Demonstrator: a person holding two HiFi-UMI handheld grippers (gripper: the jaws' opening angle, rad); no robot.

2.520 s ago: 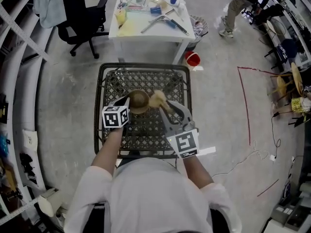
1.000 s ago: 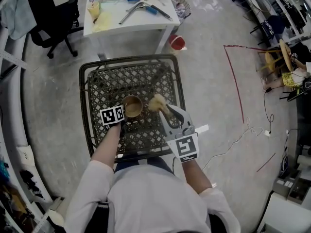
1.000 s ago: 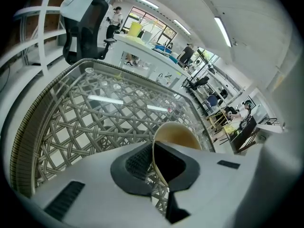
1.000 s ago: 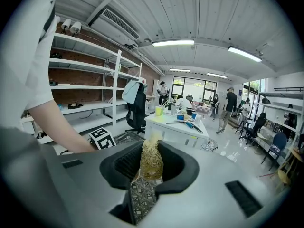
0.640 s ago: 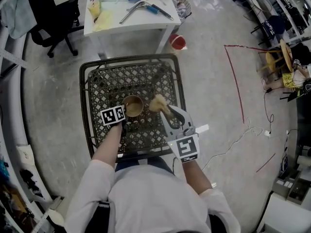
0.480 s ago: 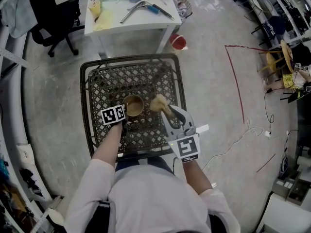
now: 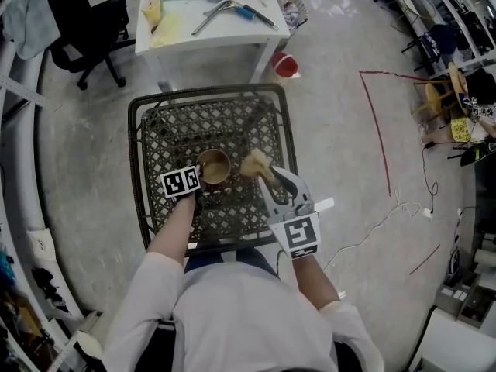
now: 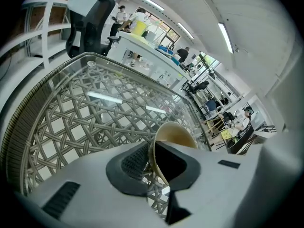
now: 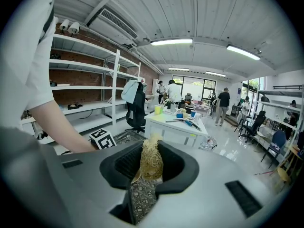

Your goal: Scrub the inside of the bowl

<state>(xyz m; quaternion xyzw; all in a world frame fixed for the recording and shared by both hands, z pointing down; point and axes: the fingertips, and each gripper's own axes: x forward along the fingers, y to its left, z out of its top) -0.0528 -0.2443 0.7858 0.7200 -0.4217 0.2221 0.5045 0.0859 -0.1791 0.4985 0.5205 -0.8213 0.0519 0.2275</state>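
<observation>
A small tan bowl (image 7: 214, 167) sits on the glass-topped wicker table (image 7: 147, 142), opening upward. My left gripper (image 7: 199, 181) is shut on its near-left rim; in the left gripper view the bowl's wall (image 8: 173, 136) stands between the jaws of the left gripper (image 8: 153, 159). My right gripper (image 7: 266, 176) is shut on a straw-coloured scrubber (image 7: 253, 163) with a patterned cloth handle, held just right of the bowl and apart from it. In the right gripper view the scrubber (image 9: 149, 160) pokes out between the right gripper (image 9: 147, 172) jaws.
Behind the wicker table stands a white table (image 7: 209, 29) with tools and cups. A black office chair (image 7: 85, 29) is at the far left, a red bucket (image 7: 284, 67) beside the white table's leg. A red line (image 7: 376, 130) marks the floor at the right.
The scrubber was against the bowl's right side earlier and now sits a little apart from it. Over the last second neither gripper has moved.
</observation>
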